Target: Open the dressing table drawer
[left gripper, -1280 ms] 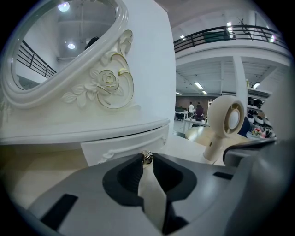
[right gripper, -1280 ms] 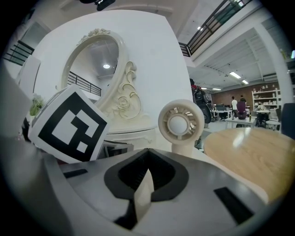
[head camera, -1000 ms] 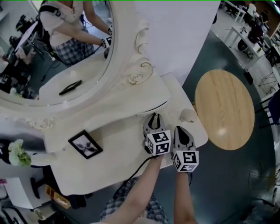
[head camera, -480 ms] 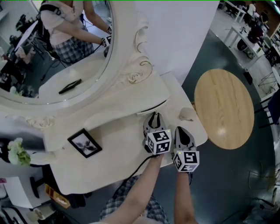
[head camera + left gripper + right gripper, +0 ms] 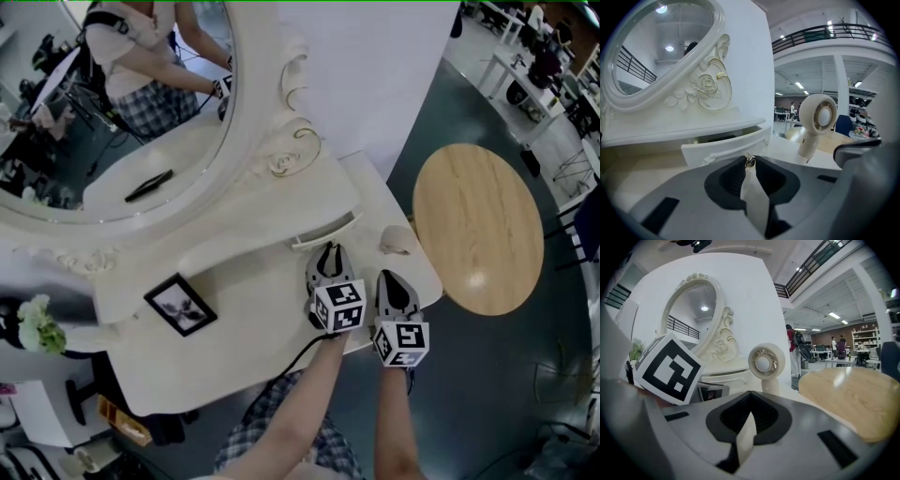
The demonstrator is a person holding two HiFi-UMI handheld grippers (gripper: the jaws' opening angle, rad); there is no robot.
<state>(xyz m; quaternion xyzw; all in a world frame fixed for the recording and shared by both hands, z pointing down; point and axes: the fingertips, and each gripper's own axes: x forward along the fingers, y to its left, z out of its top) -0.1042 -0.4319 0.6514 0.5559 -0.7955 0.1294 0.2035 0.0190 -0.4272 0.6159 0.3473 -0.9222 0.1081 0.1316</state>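
The white dressing table (image 5: 253, 309) has a small drawer (image 5: 326, 231) under its oval mirror, pulled out a little way. In the left gripper view the drawer front (image 5: 726, 146) stands out from the table, with a dark gap behind it. My left gripper (image 5: 749, 157) is shut on the drawer's small metal knob (image 5: 749, 161), and in the head view this left gripper (image 5: 328, 253) reaches up to the drawer. My right gripper (image 5: 392, 279) rests beside it on the right. The tips of that right gripper (image 5: 750, 393) meet with nothing between them.
A cream hair dryer (image 5: 396, 241) stands on the table's right end, close to both grippers. A black picture frame (image 5: 178, 305) lies to the left, with white flowers (image 5: 37, 328) beyond it. A round wooden table (image 5: 478, 230) stands to the right of the dressing table.
The drawer front stands a little farther out of the table than a second ago. Both grippers have barely shifted.
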